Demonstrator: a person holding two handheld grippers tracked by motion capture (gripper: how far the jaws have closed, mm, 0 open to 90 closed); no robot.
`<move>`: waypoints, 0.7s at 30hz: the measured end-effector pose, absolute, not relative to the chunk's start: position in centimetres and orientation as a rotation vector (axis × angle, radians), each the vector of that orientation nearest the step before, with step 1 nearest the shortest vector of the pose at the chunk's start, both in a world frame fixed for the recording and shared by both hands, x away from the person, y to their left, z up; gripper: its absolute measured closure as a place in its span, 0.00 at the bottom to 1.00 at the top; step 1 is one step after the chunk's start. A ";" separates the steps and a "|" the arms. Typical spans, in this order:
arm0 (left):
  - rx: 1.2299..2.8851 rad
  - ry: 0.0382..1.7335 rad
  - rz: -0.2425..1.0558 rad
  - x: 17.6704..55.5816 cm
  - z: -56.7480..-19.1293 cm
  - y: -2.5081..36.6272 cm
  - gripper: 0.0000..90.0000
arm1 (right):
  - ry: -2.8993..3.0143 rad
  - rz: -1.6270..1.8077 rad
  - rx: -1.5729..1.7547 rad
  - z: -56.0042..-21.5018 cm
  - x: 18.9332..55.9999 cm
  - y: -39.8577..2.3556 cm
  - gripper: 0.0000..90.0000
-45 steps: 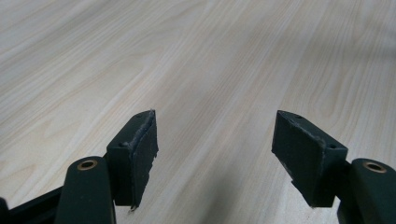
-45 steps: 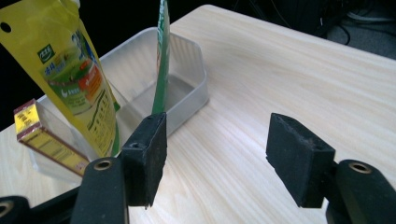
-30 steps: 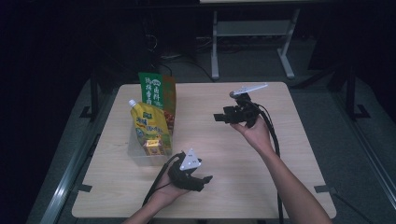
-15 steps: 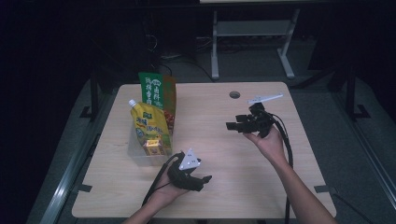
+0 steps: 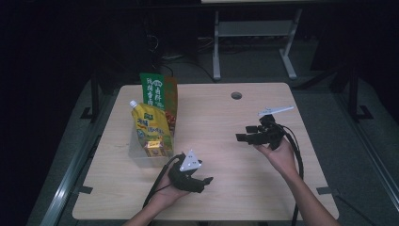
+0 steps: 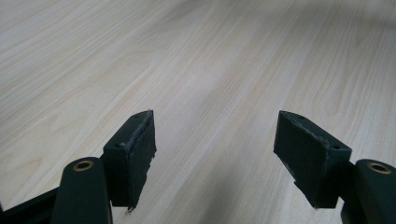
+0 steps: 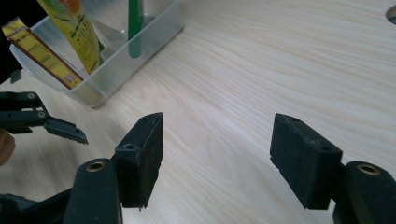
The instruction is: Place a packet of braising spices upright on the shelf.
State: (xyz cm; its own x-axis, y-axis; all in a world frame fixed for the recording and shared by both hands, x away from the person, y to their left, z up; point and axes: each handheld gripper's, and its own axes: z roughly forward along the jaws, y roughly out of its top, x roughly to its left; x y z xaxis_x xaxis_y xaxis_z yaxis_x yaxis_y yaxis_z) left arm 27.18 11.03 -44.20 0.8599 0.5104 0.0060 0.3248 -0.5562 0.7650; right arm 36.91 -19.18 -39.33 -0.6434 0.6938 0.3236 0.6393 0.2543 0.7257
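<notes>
- Hands first: the right tool (image 5: 241, 133) is lower and nearer the person's side of the table (image 5: 221, 117) than it was a second ago, when it was up by the far middle.
- Its jaws are open wide, with nothing between them, just bare wood.
- The right tool points toward the clear tub (image 5: 141, 157) on the left side of the table.
- That tub holds a yellow pouch (image 5: 151, 127) with a white cap and a tall green packet (image 5: 157, 94) behind it, both standing up.
- The left tool (image 5: 207, 180) stays where it was, low near the front edge, just beside the tub.
- Its jaws are open too, with only table under them.
- Nothing in the tub has moved.
- I think the right hand is lining up to reach for a packet, but no grab has started yet.
- The right tool is not close to the tub.
</notes>
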 end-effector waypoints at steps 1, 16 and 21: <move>2.208 0.603 0.288 27.2 -44.2 11.0 0.32 | 2.435 1.358 1.307 -39.6 36.6 -19.7 0.37; 2.205 0.613 0.285 27.2 -44.3 11.2 0.32 | 2.423 1.364 1.356 -41.6 34.1 -21.8 0.36; 2.205 0.612 0.283 27.2 -44.3 11.2 0.32 | 2.423 1.358 1.375 -42.2 33.3 -22.5 0.36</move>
State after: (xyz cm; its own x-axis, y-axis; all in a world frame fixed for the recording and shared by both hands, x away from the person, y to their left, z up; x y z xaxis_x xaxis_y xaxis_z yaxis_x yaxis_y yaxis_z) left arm 27.22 11.21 -44.33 0.8569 0.5154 -0.0007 0.3332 -0.5529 0.7637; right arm 33.29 -22.48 -42.22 -0.6056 0.7122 0.3551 0.6746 0.2228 0.7037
